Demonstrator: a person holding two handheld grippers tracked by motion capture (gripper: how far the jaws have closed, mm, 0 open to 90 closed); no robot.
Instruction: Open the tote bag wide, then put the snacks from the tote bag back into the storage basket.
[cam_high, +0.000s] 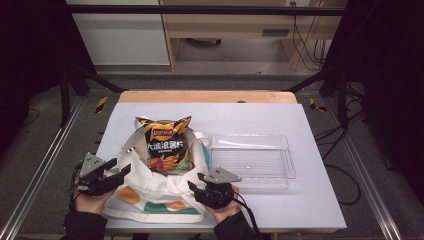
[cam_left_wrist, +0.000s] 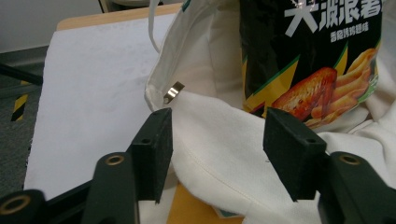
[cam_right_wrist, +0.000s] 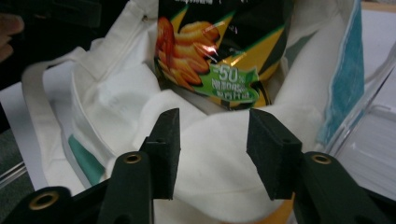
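Dim workshop-ish room, dark frame rails around a table (cam_high: 320, 200) with a pale lilac-white cover and a wooden edge at the far side. Sitting left of centre: white canvas tote bag (cam_high: 150, 190) with orange and teal patches, lying flat-ish with mouth gaping toward the far side. Poking out of that mouth, a black-and-gold bag of chips (cam_high: 165, 142), lower half down inside the tote, top half sticking out. Small metal snap visible on the tote's rim in the left gripper view. Just right of the tote, touching or nearly so, a clear plastic tray (cam_high: 287, 160), lying flat.

Left gripper (cam_high: 121, 166) at the tote's left edge, jaws apart, cloth below and between but not pinched. Right gripper (cam_high: 196, 181) at the tote's near right corner, jaws also spread, hovering over bunched fabric, gripping nothing. Cables trailing on the floor to the right.
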